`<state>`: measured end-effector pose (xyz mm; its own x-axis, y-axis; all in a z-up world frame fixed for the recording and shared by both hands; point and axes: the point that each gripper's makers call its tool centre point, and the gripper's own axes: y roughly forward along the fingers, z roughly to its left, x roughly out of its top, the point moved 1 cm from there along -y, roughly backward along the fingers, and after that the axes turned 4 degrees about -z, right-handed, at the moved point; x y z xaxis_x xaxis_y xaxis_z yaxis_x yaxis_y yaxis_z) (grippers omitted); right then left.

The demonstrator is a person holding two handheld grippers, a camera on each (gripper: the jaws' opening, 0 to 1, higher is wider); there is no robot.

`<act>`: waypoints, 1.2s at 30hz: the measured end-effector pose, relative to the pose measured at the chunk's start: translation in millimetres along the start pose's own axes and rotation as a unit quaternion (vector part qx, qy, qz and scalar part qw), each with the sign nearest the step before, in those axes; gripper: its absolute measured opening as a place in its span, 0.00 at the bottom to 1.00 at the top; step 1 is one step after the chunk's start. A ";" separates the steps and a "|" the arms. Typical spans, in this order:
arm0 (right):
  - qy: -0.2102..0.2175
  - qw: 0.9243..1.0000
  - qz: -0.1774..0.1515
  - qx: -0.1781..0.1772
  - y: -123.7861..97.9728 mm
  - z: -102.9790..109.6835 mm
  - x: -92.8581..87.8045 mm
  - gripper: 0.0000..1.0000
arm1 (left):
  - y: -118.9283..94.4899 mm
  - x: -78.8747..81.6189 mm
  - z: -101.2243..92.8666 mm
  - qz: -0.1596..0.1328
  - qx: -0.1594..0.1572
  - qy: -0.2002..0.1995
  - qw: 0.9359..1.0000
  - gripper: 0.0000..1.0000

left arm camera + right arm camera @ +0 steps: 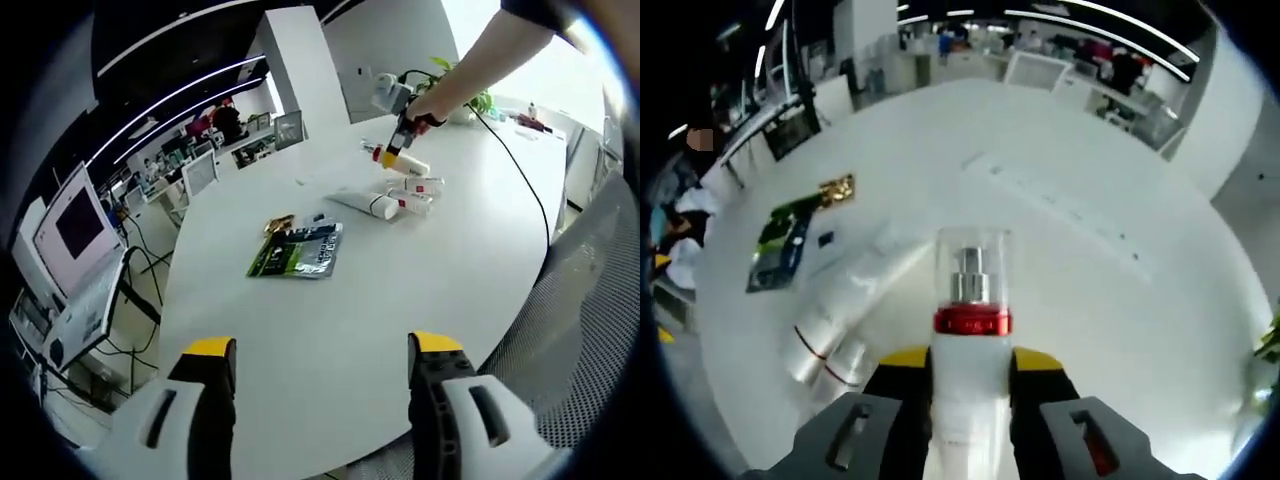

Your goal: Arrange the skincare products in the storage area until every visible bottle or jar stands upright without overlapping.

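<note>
The right tool [970,385] gripped a bottle [971,330]; the left tool [322,365] stood open and empty, tubes [385,203] at one o'clock on the table [330,310].

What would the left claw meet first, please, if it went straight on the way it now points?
Probably the green sachet lying flat on the white table, ahead of the open left claw. Bare tabletop lies between them; depth is hard to judge, so it might pass above.

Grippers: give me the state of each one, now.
Left gripper: open, holding nothing, above the white table.
Right gripper: closed on a white pump bottle with a red collar and clear cap.
</note>
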<state>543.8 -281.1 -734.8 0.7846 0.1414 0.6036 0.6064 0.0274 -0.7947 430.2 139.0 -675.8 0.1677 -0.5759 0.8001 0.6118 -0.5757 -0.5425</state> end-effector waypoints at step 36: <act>-0.019 0.981 -0.193 0.022 -139.4 57.3 46.3 0.20 | -0.8 6.5 -14.1 -0.008 -0.033 0.047 0.998 0.69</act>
<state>488.2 -221.7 -599.7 0.4908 0.1498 0.8583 0.8511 0.1283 -0.5091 420.0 127.5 -673.7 0.0834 -0.6171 0.7824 0.5605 -0.6201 -0.5489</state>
